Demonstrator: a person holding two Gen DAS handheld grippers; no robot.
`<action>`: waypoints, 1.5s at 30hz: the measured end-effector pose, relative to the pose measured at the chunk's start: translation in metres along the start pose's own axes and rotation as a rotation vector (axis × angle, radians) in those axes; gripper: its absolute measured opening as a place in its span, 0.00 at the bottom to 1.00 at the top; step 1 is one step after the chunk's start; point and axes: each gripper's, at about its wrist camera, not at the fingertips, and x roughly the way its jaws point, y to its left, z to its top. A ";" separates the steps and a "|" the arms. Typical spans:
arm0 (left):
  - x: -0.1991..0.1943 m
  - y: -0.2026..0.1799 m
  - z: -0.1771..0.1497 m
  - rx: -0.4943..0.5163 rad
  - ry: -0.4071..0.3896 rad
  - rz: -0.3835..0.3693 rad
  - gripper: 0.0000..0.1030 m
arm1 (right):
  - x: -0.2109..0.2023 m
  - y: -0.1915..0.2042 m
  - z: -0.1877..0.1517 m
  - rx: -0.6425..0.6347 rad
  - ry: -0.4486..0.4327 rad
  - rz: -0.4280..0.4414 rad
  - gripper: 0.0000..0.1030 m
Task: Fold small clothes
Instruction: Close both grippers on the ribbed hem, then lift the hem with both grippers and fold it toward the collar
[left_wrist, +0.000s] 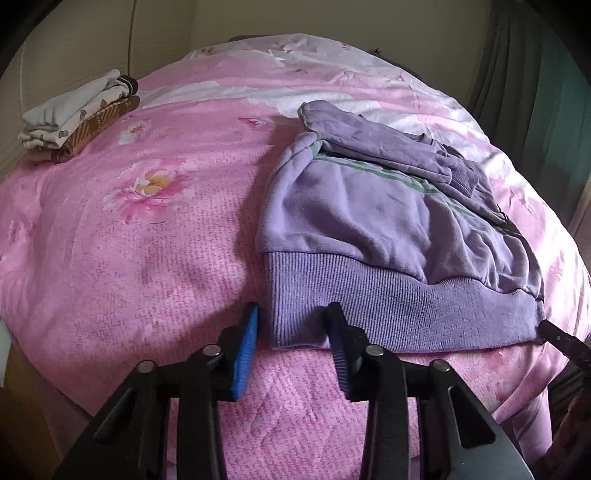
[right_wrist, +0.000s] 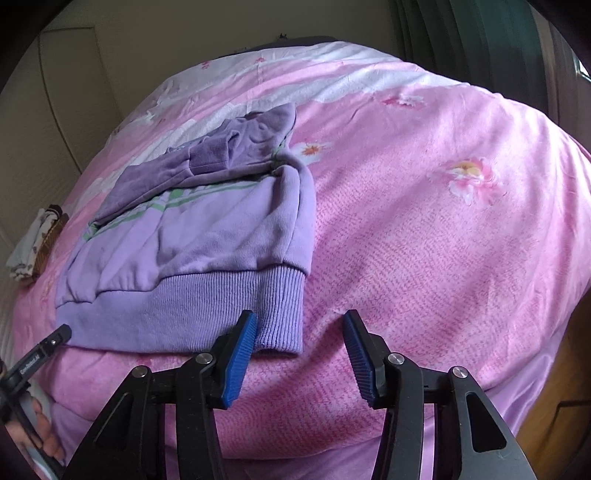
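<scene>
A purple sweatshirt (left_wrist: 388, 221) with green stripes lies on the pink bed, sleeves folded over its upper part, its ribbed hem (left_wrist: 388, 314) nearest me. My left gripper (left_wrist: 293, 317) is open, its jaws either side of the hem's left corner. In the right wrist view the sweatshirt (right_wrist: 207, 236) lies at the left. My right gripper (right_wrist: 301, 325) is open, with the hem's right corner (right_wrist: 280, 332) between its jaws. The right gripper's tip shows in the left wrist view (left_wrist: 557, 336), and the left gripper's tip shows in the right wrist view (right_wrist: 55, 338).
A stack of folded small clothes (left_wrist: 77, 118) sits at the bed's far left, also in the right wrist view (right_wrist: 35, 243). The pink flowered quilt (right_wrist: 443, 240) covers the bed. A wall lies behind and green curtains (left_wrist: 535, 92) hang at the right.
</scene>
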 end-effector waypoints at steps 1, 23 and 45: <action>0.000 0.000 0.000 0.002 0.001 -0.004 0.31 | 0.001 0.000 0.000 0.003 0.004 0.008 0.45; -0.004 0.003 0.000 -0.007 -0.010 -0.017 0.08 | 0.014 -0.015 0.000 0.164 0.067 0.191 0.13; -0.060 -0.024 0.140 -0.018 -0.256 -0.068 0.07 | -0.059 0.006 0.105 0.116 -0.213 0.276 0.11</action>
